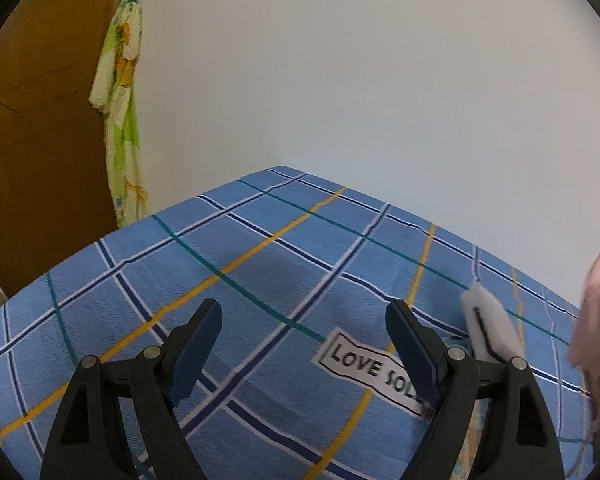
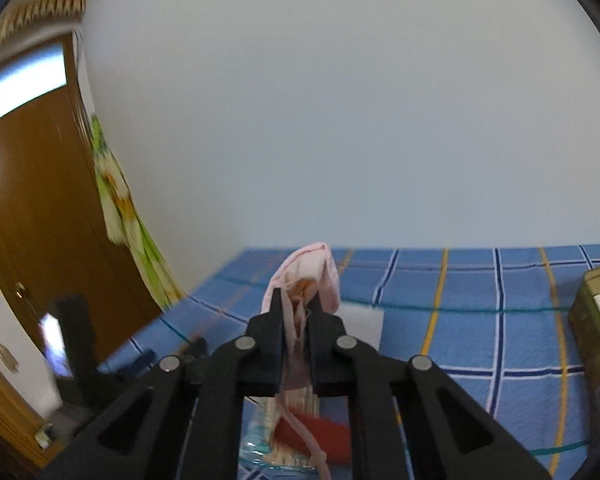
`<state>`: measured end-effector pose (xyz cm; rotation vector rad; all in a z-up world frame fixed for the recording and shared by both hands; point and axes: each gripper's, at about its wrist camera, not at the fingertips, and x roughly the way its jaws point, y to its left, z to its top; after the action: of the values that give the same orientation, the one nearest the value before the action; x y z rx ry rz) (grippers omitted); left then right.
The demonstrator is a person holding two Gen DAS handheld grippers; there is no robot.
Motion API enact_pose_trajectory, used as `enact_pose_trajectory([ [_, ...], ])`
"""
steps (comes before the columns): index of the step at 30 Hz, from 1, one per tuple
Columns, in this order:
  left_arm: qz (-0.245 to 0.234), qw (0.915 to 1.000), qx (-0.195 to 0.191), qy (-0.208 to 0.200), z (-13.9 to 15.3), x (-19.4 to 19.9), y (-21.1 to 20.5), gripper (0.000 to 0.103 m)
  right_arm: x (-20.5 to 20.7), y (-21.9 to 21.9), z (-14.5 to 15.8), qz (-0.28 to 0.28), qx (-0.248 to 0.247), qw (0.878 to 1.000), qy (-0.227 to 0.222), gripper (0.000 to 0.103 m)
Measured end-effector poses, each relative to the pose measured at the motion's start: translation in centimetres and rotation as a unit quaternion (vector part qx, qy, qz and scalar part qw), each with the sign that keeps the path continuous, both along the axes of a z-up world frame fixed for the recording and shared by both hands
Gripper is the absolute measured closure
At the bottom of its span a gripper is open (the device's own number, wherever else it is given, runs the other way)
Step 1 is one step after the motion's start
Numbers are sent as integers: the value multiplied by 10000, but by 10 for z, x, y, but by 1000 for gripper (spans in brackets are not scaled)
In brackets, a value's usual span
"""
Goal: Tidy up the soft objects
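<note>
My right gripper (image 2: 298,304) is shut on a pale pink soft cloth item (image 2: 320,270), held above the blue plaid bed sheet (image 2: 480,344); its straps hang down between the fingers. The same pink item shows blurred at the right edge of the left wrist view (image 1: 598,312). My left gripper (image 1: 304,340) is open and empty, low over the sheet (image 1: 260,264), near a white "LOVE" label (image 1: 364,368). A white object with a dark slot (image 1: 490,330) lies just right of its right finger. A red item (image 2: 324,436) lies below the right gripper.
A brown wooden door (image 2: 32,216) with a green floral cloth (image 1: 122,92) hanging beside it stands at the left. A white wall runs behind the bed. An olive-green box (image 2: 596,320) sits on the bed at the right. The left gripper appears blurred at the left of the right wrist view (image 2: 76,340).
</note>
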<state>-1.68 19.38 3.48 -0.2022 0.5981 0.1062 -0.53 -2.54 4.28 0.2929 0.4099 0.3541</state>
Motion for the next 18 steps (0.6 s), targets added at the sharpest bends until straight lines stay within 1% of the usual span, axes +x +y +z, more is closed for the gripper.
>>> enact_pose_trajectory([
  [3, -316, 9994, -104, -25, 1, -2, -7, 17, -19, -20, 10, -197, 43, 9996, -174, 94],
  [6, -704, 9973, -134, -157, 5, -8, -19, 17, -36, -34, 11, -572, -269, 9976, -278, 94],
  [7, -876, 9957, -139, -264, 8, -11, -25, 17, -41, -38, 9, -645, -394, 9968, -273, 94],
  [9, -1412, 9890, -64, -440, 13, -20, -40, 17, -47, -48, 0, -746, -629, 9951, -159, 94],
  [11, -2101, 9765, 117, -471, 15, -29, -61, 17, -47, -55, -9, -778, -731, 9943, 14, 94],
  [13, -2574, 9643, 498, -381, 12, -36, -83, 17, -48, -65, -17, -810, -773, 9935, 183, 94],
  [14, -2884, 9539, 779, -279, 8, -40, -97, 17, -50, -70, -19, -823, -780, 9933, 230, 94],
  [16, -3345, 9339, 1262, -80, 0, -48, -119, 17, -49, -74, -22, -826, -780, 9931, 290, 94],
  [17, -3531, 9218, 1597, 24, -4, -52, -130, 17, -50, -76, -24, -810, -776, 9932, 323, 93],
  [18, -3600, 9163, 1753, 77, -7, -54, -135, 17, -51, -76, -24, -802, -769, 9932, 339, 93],
])
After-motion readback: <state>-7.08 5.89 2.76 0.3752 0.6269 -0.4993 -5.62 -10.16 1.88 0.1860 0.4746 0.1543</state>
